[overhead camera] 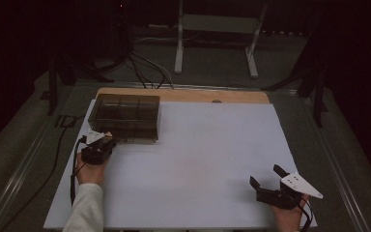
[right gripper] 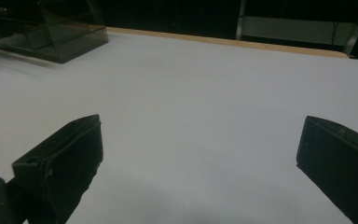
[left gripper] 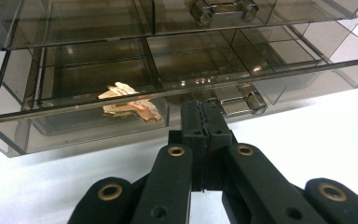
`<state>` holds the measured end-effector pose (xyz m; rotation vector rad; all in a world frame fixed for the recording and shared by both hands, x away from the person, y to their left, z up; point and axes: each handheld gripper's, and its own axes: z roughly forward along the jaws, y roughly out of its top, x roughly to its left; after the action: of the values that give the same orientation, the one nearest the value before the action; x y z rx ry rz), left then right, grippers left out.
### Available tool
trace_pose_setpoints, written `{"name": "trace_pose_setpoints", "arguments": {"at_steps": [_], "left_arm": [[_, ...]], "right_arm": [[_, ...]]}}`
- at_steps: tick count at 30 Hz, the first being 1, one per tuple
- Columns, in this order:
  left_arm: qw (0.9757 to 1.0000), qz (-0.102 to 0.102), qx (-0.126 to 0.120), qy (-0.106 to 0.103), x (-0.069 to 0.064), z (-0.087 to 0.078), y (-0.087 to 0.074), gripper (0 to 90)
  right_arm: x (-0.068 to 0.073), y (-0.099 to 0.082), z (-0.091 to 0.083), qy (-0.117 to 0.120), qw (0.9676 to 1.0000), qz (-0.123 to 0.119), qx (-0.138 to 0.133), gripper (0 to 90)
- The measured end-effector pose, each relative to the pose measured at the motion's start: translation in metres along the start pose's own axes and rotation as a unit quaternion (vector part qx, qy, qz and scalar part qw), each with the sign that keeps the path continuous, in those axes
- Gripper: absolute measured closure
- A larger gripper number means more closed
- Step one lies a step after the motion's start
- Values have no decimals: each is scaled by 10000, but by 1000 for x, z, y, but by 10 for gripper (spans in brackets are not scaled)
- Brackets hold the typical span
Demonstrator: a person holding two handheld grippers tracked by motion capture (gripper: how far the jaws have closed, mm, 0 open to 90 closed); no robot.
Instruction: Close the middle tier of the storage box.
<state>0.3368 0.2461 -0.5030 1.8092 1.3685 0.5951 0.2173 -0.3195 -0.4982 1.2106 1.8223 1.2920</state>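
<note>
Smoked drawer box at the far left of my white table

The drawer box [overhead camera: 127, 118] holds a crumpled tan scrap [left gripper: 129, 103] inside; my left gripper [left gripper: 204, 120], jaws pressed together on nothing, sits at its lower drawer handle [left gripper: 242, 101]. My right gripper [overhead camera: 266, 177] rests well apart, jaws wide and empty.

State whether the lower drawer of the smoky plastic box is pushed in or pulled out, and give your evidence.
Pushed in, or nearly: in the left gripper view the lower drawer has its front about level with the box frame. The shut left gripper sits at its handle.
</note>
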Motion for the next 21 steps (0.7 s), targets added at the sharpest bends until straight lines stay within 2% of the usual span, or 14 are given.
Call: {"name": "trace_pose_setpoints", "arguments": {"at_steps": [21], "left_arm": [[10000,-76,7,23,2,6,1,900]], "right_arm": [[0,0,0,-6,10000,-1,-4,7]]}}
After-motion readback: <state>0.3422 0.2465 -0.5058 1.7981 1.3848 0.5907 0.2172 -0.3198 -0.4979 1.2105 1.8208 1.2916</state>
